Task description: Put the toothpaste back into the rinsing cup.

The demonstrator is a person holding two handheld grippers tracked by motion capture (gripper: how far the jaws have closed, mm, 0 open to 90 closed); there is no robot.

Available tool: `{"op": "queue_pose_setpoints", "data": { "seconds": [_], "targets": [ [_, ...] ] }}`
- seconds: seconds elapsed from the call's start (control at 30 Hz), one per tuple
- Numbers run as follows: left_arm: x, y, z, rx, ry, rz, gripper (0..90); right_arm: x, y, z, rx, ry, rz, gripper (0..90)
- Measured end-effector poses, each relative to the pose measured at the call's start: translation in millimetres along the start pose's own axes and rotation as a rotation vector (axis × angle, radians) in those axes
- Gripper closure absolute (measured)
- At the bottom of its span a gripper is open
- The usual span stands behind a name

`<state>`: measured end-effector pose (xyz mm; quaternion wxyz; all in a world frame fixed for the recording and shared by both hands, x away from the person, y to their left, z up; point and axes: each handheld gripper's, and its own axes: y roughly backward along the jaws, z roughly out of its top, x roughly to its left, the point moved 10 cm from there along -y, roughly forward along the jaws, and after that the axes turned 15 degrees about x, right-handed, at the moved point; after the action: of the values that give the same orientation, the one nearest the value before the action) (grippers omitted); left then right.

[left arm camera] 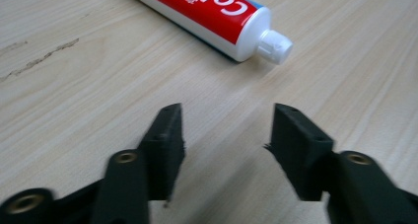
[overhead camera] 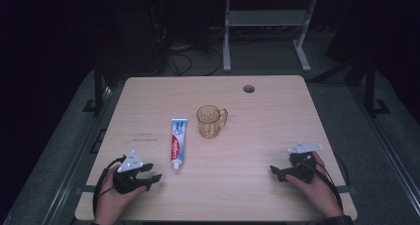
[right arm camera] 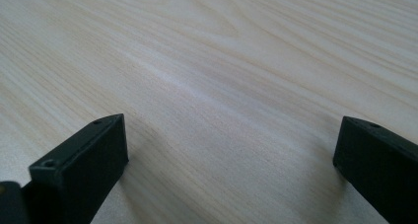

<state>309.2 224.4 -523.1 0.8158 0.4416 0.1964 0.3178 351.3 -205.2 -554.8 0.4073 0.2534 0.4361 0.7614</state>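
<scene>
both grippers rest on the bench [overhead camera: 257, 136], fingers spread and empty: left gripper [left arm camera: 224, 130] just short of the toothpaste [left arm camera: 217, 12], right gripper [right arm camera: 229, 145] over bare wood.

Two black jaws of the right gripper [right arm camera: 229, 160] rose from the bottom edge, one at the lower left and one at the lower right, standing wide apart with nothing between them. Each jaw was a blocky, flat-faced piece; the left one showed a small round screw hole on its top. Beneath and beyond them stretched a pale wooden table [right arm camera: 222, 61] with fine grain lines running slantwise toward the far right. The far surface looked softly blurred.
</scene>
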Motion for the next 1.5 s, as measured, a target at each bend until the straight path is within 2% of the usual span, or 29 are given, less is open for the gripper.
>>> {"op": "queue_pose_setpoints", "data": {
  "seconds": [0.1,0.13,0.23,0.27,0.33,0.43,0.57,0.83,1.0,1.5],
  "targets": [
    [0.4,3.4,1.9,-0.003,0.002,-0.014,62.2,-0.2,-0.6,1.0,0.002,-0.001,0.001,0.0],
    [0.3,4.8,3.2,-0.009,0.007,-0.02,62.2,-0.2,-0.6,1.0,0.002,-0.001,0.001,0.0],
    [0.7,9.2,6.1,-0.012,0.016,-0.04,75.0,-0.1,-0.8,1.3,0.002,-0.003,0.001,0.0],
    [0.6,10.2,7.7,-0.017,0.025,-0.048,75.0,-0.1,-0.8,1.3,0.002,-0.003,0.001,0.0],
    [1.8,14.1,11.8,-0.019,0.03,-0.063,82.8,-0.1,-0.8,1.3,0.002,-0.003,0.001,0.0],
    [1.9,16.4,14.7,-0.022,0.04,-0.068,89.8,-0.1,-0.9,1.3,0.002,-0.003,0.001,0.0],
    [2.1,19.6,23.4,-0.007,0.045,-0.084,90.0,0.0,-1.1,1.7,0.001,-0.003,0.001,0.0],
    [2.5,20.7,41.8,-0.016,0.038,-0.096,90.0,-0.2,-1.1,1.8,0.0,0.003,0.001,0.0],
    [2.7,17.1,55.7,-0.021,0.025,-0.101,90.0,-0.1,-1.1,1.8,0.0,0.003,0.002,0.0],
    [1.5,8.2,79.1,-0.03,0.013,-0.127,90.0,0.0,-1.1,1.9,0.0,0.008,0.003,0.0]
  ]
}}
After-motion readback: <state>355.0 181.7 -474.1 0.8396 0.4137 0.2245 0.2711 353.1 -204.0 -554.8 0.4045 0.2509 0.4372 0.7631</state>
